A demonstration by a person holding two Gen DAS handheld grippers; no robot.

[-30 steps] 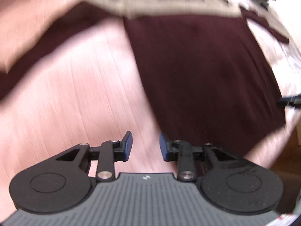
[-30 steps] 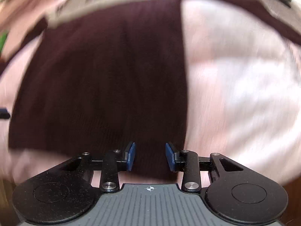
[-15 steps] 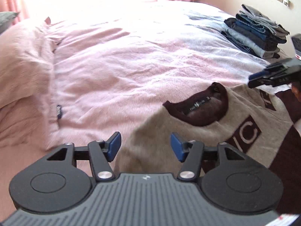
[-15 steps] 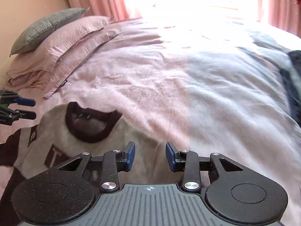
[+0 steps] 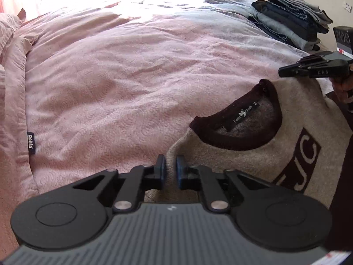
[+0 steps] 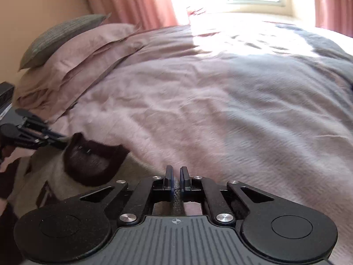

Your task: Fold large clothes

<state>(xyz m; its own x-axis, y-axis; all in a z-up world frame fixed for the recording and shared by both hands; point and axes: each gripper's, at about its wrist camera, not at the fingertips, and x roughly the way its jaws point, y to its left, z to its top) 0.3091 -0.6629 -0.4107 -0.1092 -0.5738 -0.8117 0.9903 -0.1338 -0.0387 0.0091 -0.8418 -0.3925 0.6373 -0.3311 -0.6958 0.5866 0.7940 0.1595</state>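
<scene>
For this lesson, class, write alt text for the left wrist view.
The left gripper is closing on the shoulder edge of a beige sweater with a dark collar, spread on a pink bedspread. The right gripper reaches in at right; folded clothes are stacked beyond.

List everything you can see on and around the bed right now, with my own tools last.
sweater: one, beige with maroon collar and lettering, flat on the bed's near edge
bedspread: one, pink, covering the bed
pillows: at least two, pink, stacked at the bed's head
cushion: one, grey, on top of the pillows
folded clothes: one stack, blue and grey, far right corner of the bed
curtains: pink, either side of the bright window
left tool: black with blue pads, jaws closing on the sweater's beige shoulder edge
right tool: black with blue pads, shut on dark sweater fabric
</scene>
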